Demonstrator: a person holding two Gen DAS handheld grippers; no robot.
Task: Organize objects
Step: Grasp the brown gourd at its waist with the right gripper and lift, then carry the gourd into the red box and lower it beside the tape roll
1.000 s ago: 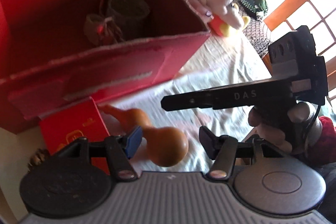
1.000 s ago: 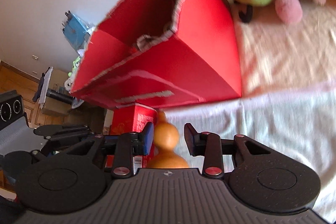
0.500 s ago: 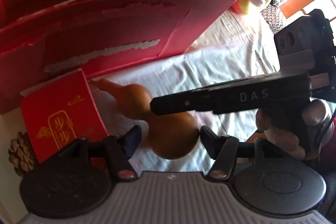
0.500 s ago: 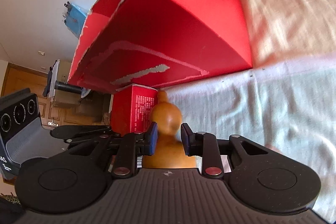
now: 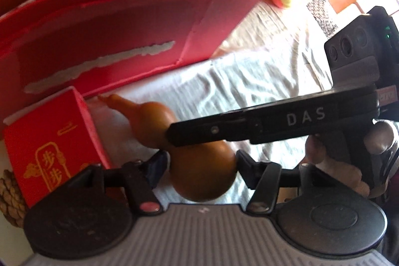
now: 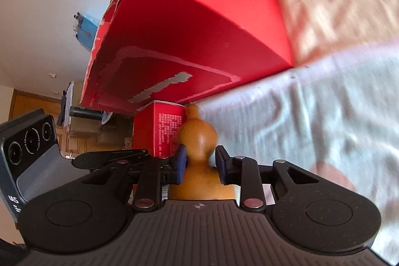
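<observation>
Your gourd (image 5: 199, 173) is smooth, glossy orange-brown, two-lobed with a thin stem, lying on the white cloth (image 5: 249, 91) just beside the small red carton (image 5: 49, 141) and in front of the large red box (image 5: 112, 41). Your right tool (image 6: 199, 162) is clamped on its narrow waist, pads touching both sides. Your left tool (image 5: 202, 166) brackets the wide lower lobe, jaws closing, contact not clear.
</observation>
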